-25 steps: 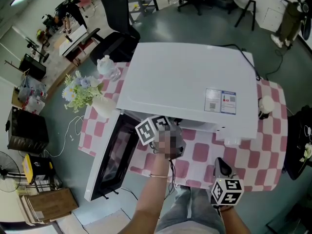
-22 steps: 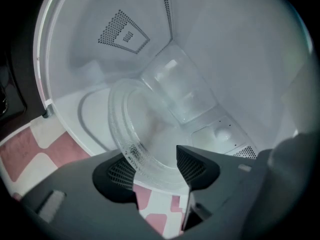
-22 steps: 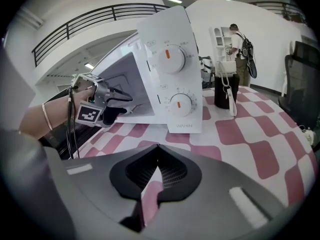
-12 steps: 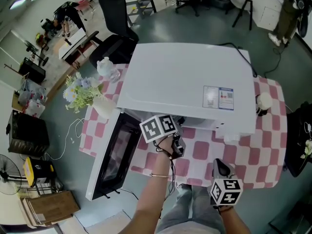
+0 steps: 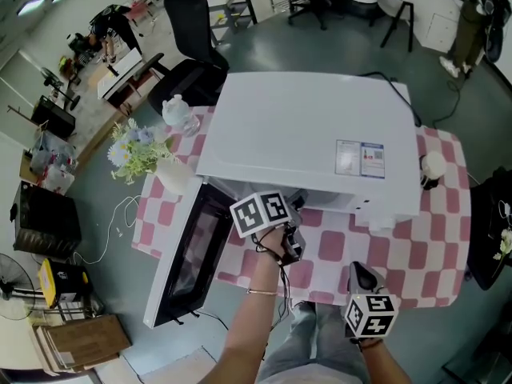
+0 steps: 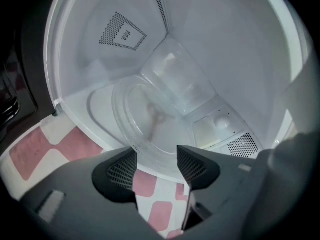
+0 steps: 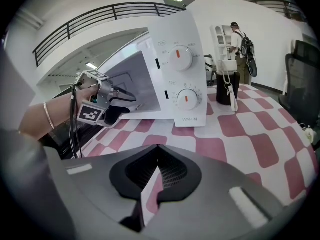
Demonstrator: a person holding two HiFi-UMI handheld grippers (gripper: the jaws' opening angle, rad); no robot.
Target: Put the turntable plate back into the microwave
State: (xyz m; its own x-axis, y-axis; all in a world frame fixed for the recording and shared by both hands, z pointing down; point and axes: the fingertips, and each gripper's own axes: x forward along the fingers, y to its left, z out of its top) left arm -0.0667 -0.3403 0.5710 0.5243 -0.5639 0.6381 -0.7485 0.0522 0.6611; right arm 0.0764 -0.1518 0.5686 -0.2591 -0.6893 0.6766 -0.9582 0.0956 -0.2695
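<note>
The glass turntable plate (image 6: 150,124) lies on the floor inside the microwave (image 5: 304,134). The left gripper (image 6: 156,159) is at the open front, jaws spread wide and not pressing the plate. The right gripper (image 7: 157,171) is over the near edge of the tabletop (image 5: 384,254), jaws pressed together and empty.

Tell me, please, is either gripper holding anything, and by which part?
Nothing is held: the left gripper is open at the turntable plate, not pressing it; the right gripper is shut, empty.

Microwave (image 5: 312,134) cavity open, door (image 5: 186,256) swung left, turntable plate (image 6: 150,126) covering its floor
</note>
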